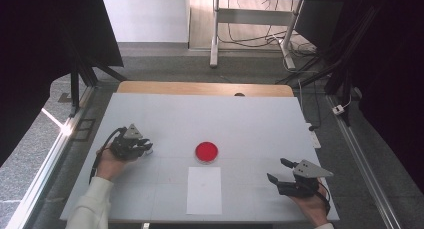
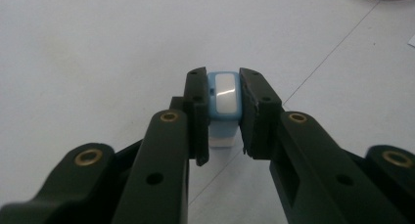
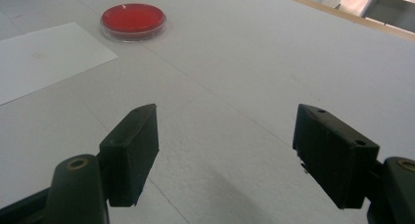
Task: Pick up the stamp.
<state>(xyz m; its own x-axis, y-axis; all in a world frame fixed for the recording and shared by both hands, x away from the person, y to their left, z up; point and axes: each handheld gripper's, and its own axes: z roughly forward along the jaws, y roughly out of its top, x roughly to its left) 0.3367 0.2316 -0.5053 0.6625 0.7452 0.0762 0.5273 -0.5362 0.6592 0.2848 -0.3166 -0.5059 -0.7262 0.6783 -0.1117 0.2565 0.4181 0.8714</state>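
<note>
A small light-blue block with a white glossy face (image 2: 223,94) stands on the white table, and my left gripper (image 2: 222,76) is shut on it, one pad pressing each side. From the high view the left gripper (image 1: 145,148) lies at the table's left, held by a hand in a white sleeve. A round red dish (image 1: 206,151) sits at the table's middle. Low over the table at the front right, my right gripper (image 1: 276,170) points toward the middle. Its jaws stand wide open in the right gripper view (image 3: 225,131), with bare table between them.
A white sheet of paper (image 1: 204,190) lies just in front of the red dish (image 3: 133,18), near the front edge. The paper (image 3: 44,57) is left of the right gripper's jaws. A wooden strip (image 1: 205,88) borders the table's far edge.
</note>
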